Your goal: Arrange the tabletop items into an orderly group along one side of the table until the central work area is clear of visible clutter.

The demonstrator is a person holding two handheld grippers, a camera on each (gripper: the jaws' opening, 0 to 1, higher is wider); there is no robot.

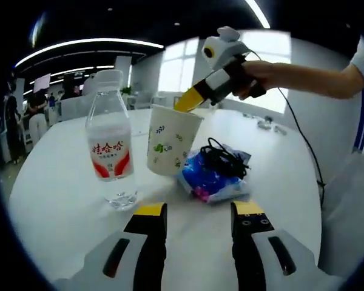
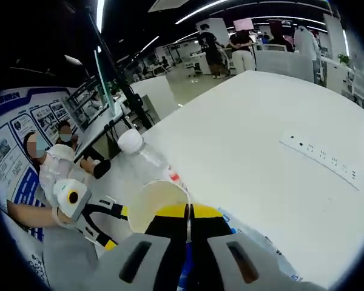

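Jaws of the right gripper (image 1: 188,102) are pressed together on the rim of the paper cup (image 1: 171,140), lifting it tilted on the white table (image 1: 60,206); the water bottle (image 1: 111,148) stands just beside the cup, the blue packet (image 1: 212,179) with a black cable (image 1: 224,159) on top lies on its other side; the left gripper (image 1: 197,219) hovers spread wide, holding nothing, near the bottle and packet; a white power strip (image 2: 324,159) lies well apart.
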